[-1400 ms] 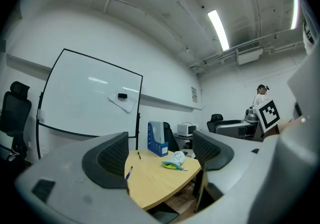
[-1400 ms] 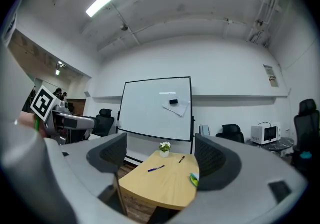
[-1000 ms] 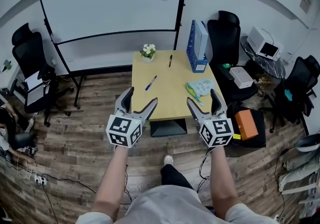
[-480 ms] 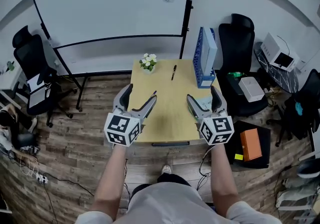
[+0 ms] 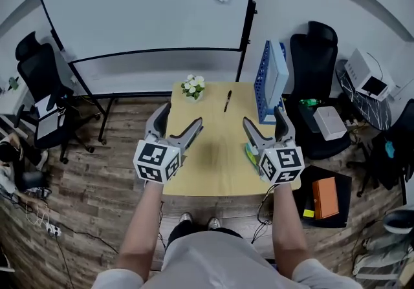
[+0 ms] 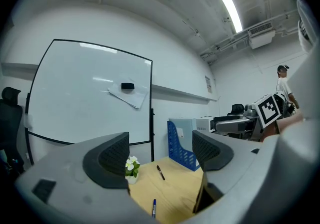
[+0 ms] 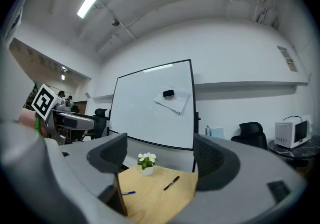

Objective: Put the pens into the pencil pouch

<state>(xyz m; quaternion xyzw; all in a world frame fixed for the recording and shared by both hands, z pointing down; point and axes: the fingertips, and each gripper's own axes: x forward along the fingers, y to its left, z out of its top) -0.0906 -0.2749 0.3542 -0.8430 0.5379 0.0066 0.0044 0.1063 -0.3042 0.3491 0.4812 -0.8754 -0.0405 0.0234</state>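
Left gripper (image 5: 181,118) and right gripper (image 5: 264,118) hang over the tabletop (image 5: 218,166), fingers spread, nothing between them — black pen (image 5: 228,100) just right of the plant (image 5: 193,86), blue pen (image 6: 154,208) nearer the person.

1. The middle of the table (image 5: 213,158) lay bare, open to a reach from the near edge.
2. A flower pot (image 5: 193,87) stood near the far left corner, a blue file holder (image 5: 270,84) along the far right edge, a black pen (image 5: 228,100) flat between them.
3. A whiteboard (image 5: 142,10) stood behind the far edge.
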